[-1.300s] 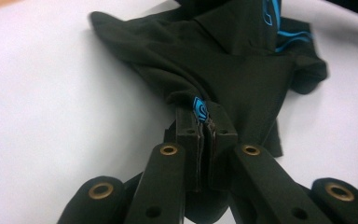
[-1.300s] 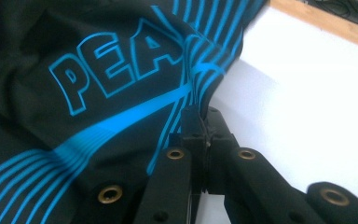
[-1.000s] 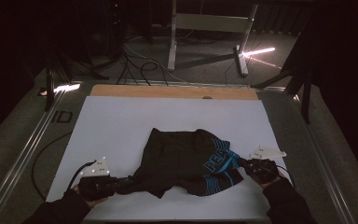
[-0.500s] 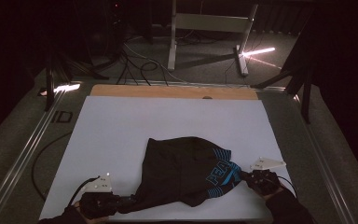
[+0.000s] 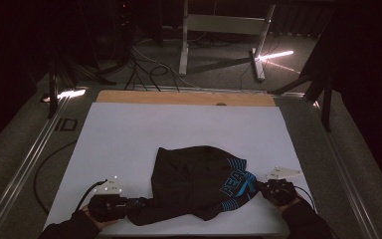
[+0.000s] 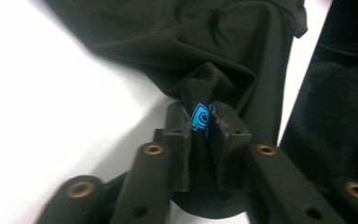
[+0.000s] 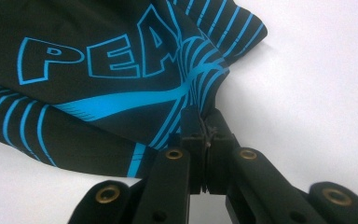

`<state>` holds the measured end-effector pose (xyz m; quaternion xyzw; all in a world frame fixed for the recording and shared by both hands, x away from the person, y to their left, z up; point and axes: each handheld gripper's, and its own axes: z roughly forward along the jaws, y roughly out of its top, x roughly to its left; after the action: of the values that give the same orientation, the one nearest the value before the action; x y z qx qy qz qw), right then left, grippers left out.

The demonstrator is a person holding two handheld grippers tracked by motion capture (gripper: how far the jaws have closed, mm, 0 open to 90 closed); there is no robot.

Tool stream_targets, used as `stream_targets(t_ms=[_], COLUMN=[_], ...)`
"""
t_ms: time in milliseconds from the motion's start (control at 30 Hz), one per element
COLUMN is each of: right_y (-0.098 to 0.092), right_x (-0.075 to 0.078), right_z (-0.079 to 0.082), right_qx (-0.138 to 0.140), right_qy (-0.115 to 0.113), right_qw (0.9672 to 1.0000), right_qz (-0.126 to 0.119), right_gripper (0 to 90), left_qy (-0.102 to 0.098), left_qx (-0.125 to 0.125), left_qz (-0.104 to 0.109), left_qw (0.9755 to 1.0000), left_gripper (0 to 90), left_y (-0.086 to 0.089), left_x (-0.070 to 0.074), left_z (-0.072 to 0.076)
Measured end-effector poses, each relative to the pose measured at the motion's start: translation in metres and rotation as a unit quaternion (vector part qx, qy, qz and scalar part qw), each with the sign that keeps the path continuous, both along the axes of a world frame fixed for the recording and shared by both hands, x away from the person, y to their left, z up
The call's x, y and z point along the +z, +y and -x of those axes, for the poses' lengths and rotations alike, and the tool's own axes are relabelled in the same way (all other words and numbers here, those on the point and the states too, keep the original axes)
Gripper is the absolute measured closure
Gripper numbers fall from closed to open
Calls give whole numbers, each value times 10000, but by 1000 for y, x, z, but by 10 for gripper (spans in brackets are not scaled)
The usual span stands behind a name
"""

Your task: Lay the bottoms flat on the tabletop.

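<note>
A black garment (image 5: 199, 179) with blue stripes and blue lettering lies on the white sheet (image 5: 179, 124), stretched between my two grippers. My left gripper (image 5: 138, 203) holds its lower left corner. In the left gripper view the jaws have just been opening a little, and a bunched fold of the garment (image 6: 191, 51) with a blue logo still fills the narrow gap of the left gripper (image 6: 200, 116). My right gripper (image 5: 259, 186) is shut on the striped right edge. In the right gripper view the garment (image 7: 98, 93) is pinched tight in the right gripper (image 7: 204, 119).
The sheet covers a table with a wooden strip (image 5: 184, 98) along its far edge and metal rails (image 5: 27, 164) at the left. Cables (image 5: 149, 69) and a metal stand (image 5: 219, 30) sit on the dark floor beyond. Both hands are at the table's near edge.
The garment has slid slightly toward the near edge and lies flatter, with its lower left corner drawn out toward the left gripper. Both hands stay near the front edge.
</note>
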<state>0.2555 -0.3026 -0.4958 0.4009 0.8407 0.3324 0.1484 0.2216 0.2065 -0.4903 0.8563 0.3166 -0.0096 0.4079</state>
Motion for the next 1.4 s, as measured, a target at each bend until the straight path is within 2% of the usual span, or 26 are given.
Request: stream_targets(t_ms=[33,67,133,267,333,400,467,633,667,700,733,800,867,967,1100,1133,1200,1333,1400], right_y=[0,0,0,-4,-5,-6,-6,-5,-5,-5,-4,-1,2,6,10,10,11,12,12], right_x=[0,1,2,8,12,16,21,34,37,39,41,46,50,53,53,52,49,43,39], right_z=[0,0,0,1,2,2,1,-7,-10,-13,-15,-22,-27,-38,-52,-56,-66,-78,-82], right_qx=[1,0,-29,-133,-201,-239,-221,-259,-197,-71,-45,28,12,-3,-59,-65,-45,-164,-204], right_qy=[-25,-14,-24,-155,-250,-280,-369,-430,-407,-344,-326,-327,-396,-457,-494,-476,-273,-182,-151], right_qw=[10000,10000,10000,9997,9994,9991,9987,9971,9968,9966,9963,9966,9962,9959,9956,9955,9958,9950,9947], right_qz=[-9,-20,-72,-113,-141,-228,-276,-575,-653,-741,-797,-757,-781,-778,-794,-820,-867,-964,-992], right_gripper=[887,886,868,746,649,524,448,219,138,118,132,99,100,99,100,124,133,134,135], left_qy=[-21,-66,-129,-197,-242,-255,-312,-376,-411,-438,-479,-544,-616,-627,-627,-606,-592,-490,-451], left_qx=[55,125,201,170,175,149,155,139,108,80,78,17,53,89,100,124,143,270,358], left_qz=[-14,-33,-19,39,77,145,197,315,340,355,352,382,377,364,311,305,276,296,228], left_qw=[10000,9999,9997,9997,9995,9995,9992,9987,9985,9984,9982,9978,9974,9973,9975,9976,9978,9980,9981], left_gripper=[736,666,630,530,486,402,324,146,108,86,83,57,48,52,60,66,72,102,108], left_y=[1,2,6,12,14,15,14,8,6,4,2,-2,-7,-15,-26,-28,-33,-38,-40], left_x=[0,0,2,7,10,14,20,36,40,43,46,52,57,60,59,58,56,48,42], left_z=[-1,-2,-4,-10,-14,-16,-19,-33,-36,-39,-43,-51,-60,-74,-92,-97,-106,-125,-133])
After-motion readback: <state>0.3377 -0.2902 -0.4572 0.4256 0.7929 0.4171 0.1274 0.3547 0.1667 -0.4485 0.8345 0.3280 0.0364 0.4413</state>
